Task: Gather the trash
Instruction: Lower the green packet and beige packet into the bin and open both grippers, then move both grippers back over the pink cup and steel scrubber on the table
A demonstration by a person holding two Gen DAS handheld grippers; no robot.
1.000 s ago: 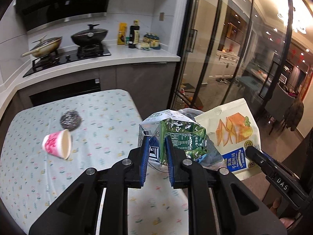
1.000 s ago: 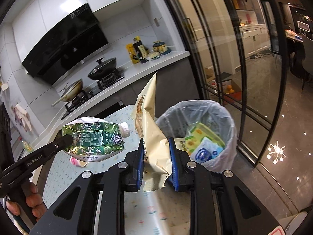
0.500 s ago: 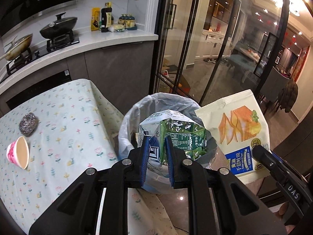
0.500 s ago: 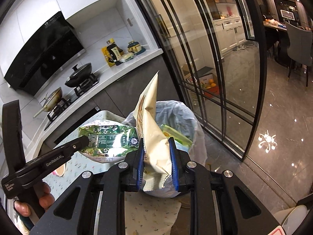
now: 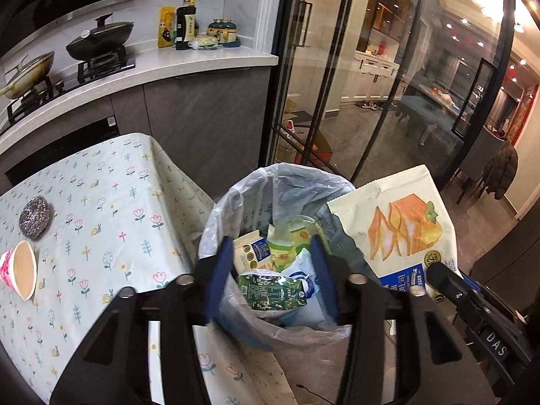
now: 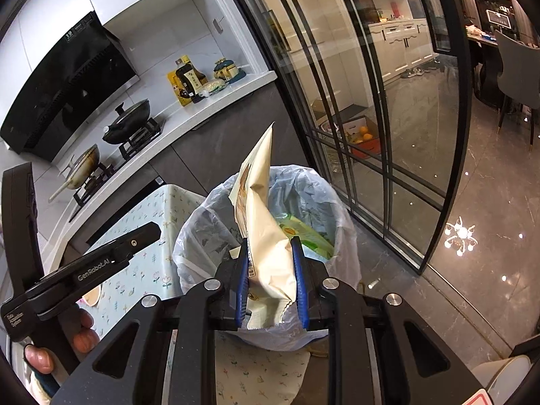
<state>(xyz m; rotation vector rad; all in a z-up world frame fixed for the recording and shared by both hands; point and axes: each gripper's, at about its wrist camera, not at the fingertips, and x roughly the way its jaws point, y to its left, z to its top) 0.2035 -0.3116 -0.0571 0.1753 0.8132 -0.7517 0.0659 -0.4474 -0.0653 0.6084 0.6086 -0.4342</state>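
Far left on the worktop (image 5: 101, 202): pink paper cup (image 5: 20, 270) on its side and steel scourer (image 5: 33, 216) uncollected, well apart from the bin. Left gripper (image 5: 270, 270) over the bin (image 5: 287, 182) — fingers opening, nothing between them now; green carton (image 5: 270, 292), clamped a second ago, now lying inside the liner on top of other wrappers. One item delivered. Right gripper (image 6: 271, 270) just beside, also over the bin mouth — fingers narrow, unchanged, clamped on the lower edge of the cream snack bag (image 6: 260, 209), which stands upright above the opening. Judged next: release the bag, then back for cup and scourer.
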